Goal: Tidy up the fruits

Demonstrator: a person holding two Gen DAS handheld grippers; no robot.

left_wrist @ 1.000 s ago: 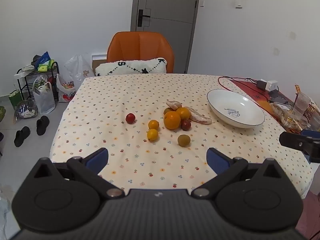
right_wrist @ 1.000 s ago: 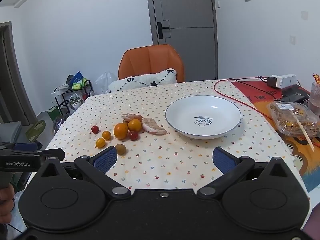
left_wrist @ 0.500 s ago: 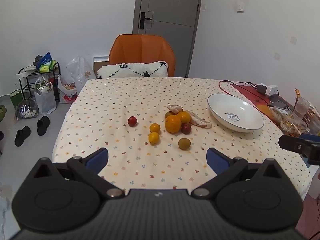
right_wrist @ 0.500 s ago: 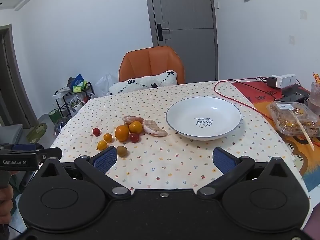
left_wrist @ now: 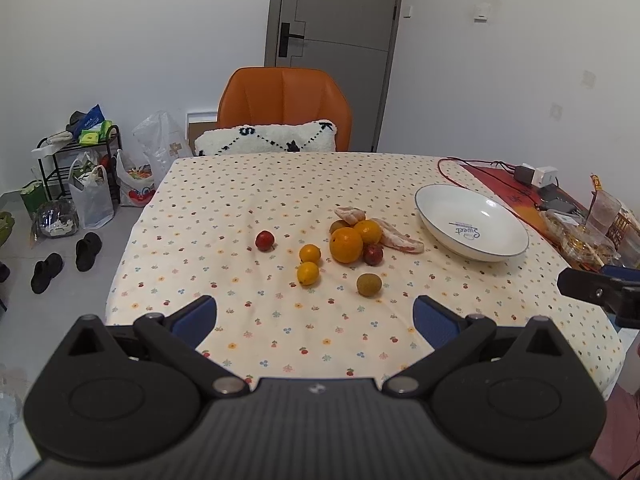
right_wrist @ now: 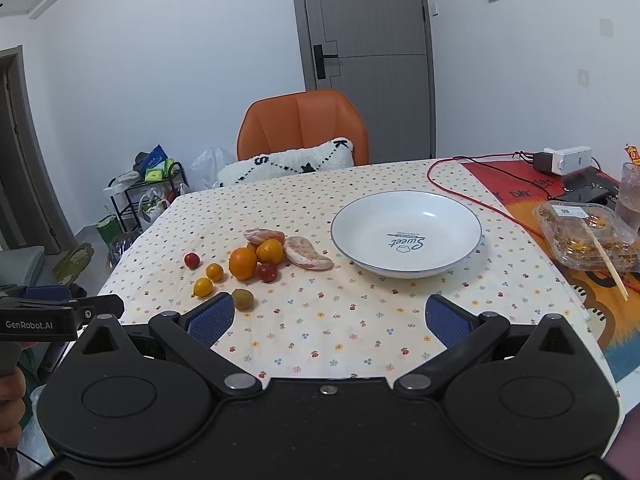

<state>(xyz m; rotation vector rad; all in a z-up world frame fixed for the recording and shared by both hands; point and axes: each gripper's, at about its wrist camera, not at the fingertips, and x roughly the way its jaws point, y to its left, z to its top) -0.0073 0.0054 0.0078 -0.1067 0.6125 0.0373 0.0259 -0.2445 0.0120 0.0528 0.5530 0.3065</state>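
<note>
behind the table with its dotted cloth stand an orange chair and a grey door, at the top middle of both frames. the fruits are all lying on the cloth in the centre of the left wrist view: a big orange touching a smaller orange and a dark red fruit, two peeled citrus pieces behind them, two small yellow fruits a little to the left, one red fruit apart at the left, and a brownish green fruit nearest to the camera. the white bowl is empty, right of the pile. both the left gripper and the right gripper are wide apart and hold nothing, low in the frames. i think the work is not started yet. to do it well, take first a free fruit like the brownish green one, come from above, close softly because round fruit rolls, and release it low inside the bowl.
</note>
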